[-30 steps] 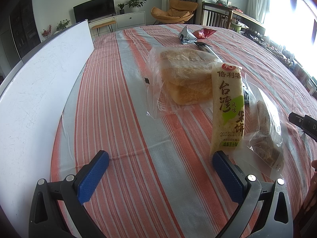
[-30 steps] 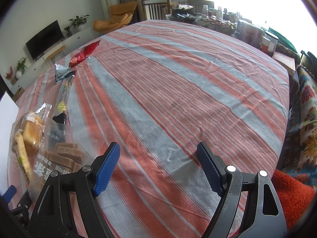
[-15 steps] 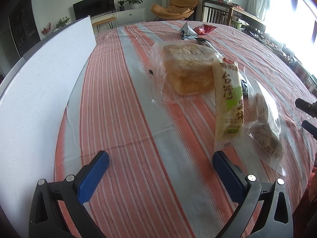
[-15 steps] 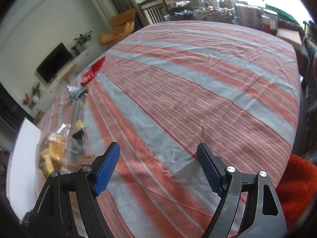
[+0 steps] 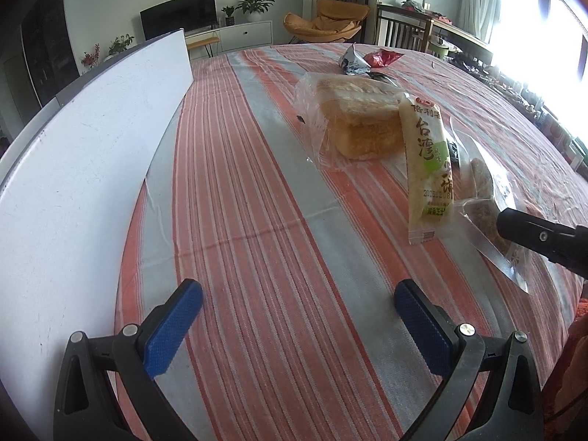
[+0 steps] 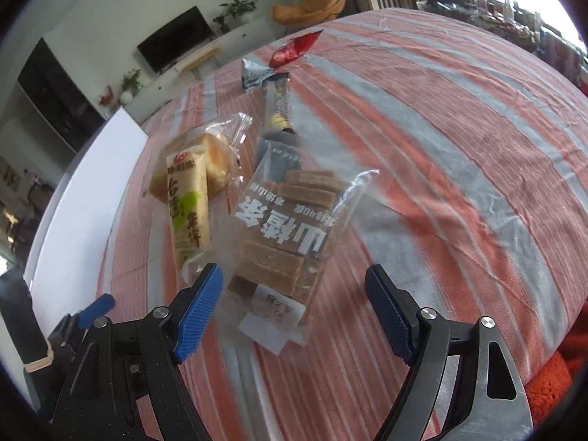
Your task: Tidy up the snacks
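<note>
- The left gripper (image 5: 297, 316) is held low over the striped tablecloth (image 5: 257, 191), its blue-padded fingers (image 5: 172, 327) spread wide with nothing between them.
- The right gripper (image 6: 294, 305) is likewise spread wide, with its fingers (image 6: 198, 305) just short of the near end of a clear bag of brown bars (image 6: 290, 242); no contact with the bag is seen.
- In the left wrist view, one black finger of the right gripper (image 5: 540, 237) is seen at the right edge, over the near end of the same bag of brown bars (image 5: 485, 198).
- A long pale packet of rice crackers (image 6: 189, 205) with green print is laid just left of the bag of bars, leaning against a clear bag of bread (image 6: 209, 158).
- A dark narrow packet (image 6: 277, 106) is laid beyond the bars, and farther back a silver packet (image 6: 255, 71) and a red wrapper (image 6: 294, 49) are seen close together.
- A white board (image 5: 84, 169) is stood along the left edge of the table.
- A television (image 5: 179, 13) and an orange chair (image 5: 327, 24) are seen in the room behind.
</note>
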Demonstrator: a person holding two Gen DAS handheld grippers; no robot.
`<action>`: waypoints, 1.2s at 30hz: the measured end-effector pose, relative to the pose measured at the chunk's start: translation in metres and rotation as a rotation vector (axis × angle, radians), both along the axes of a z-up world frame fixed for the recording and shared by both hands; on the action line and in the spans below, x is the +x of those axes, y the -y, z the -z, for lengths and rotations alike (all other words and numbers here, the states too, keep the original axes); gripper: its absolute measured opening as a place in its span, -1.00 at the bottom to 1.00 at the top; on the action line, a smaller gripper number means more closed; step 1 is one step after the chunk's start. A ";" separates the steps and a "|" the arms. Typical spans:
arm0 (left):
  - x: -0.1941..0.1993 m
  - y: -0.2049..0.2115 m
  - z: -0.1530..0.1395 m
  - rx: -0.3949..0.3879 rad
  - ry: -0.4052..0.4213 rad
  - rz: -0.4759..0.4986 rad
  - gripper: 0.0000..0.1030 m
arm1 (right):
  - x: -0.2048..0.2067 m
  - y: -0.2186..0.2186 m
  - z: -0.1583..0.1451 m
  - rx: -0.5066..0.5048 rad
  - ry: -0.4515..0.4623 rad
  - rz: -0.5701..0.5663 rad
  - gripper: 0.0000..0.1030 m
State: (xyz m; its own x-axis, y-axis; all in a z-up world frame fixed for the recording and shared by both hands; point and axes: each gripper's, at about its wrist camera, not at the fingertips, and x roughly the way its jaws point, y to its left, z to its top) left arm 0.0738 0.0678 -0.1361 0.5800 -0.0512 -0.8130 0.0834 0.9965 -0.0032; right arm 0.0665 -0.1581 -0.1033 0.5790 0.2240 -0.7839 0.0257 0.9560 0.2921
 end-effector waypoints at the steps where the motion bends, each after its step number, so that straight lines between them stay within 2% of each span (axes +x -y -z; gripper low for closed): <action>1: 0.000 0.000 0.000 0.000 0.000 0.000 1.00 | 0.001 -0.002 0.001 -0.005 -0.003 -0.005 0.62; 10: 0.000 0.000 0.000 0.000 0.000 0.000 1.00 | -0.005 -0.012 0.005 -0.109 0.051 -0.058 0.64; 16: 0.001 0.000 0.000 0.000 -0.001 0.000 1.00 | -0.005 -0.009 0.005 -0.086 0.058 -0.055 0.64; 22: 0.001 0.000 0.000 0.000 -0.001 0.000 1.00 | -0.005 0.001 0.001 -0.018 0.076 -0.032 0.65; 36: 0.001 0.000 0.000 0.000 -0.001 0.000 1.00 | -0.006 -0.014 0.002 -0.120 0.076 -0.059 0.65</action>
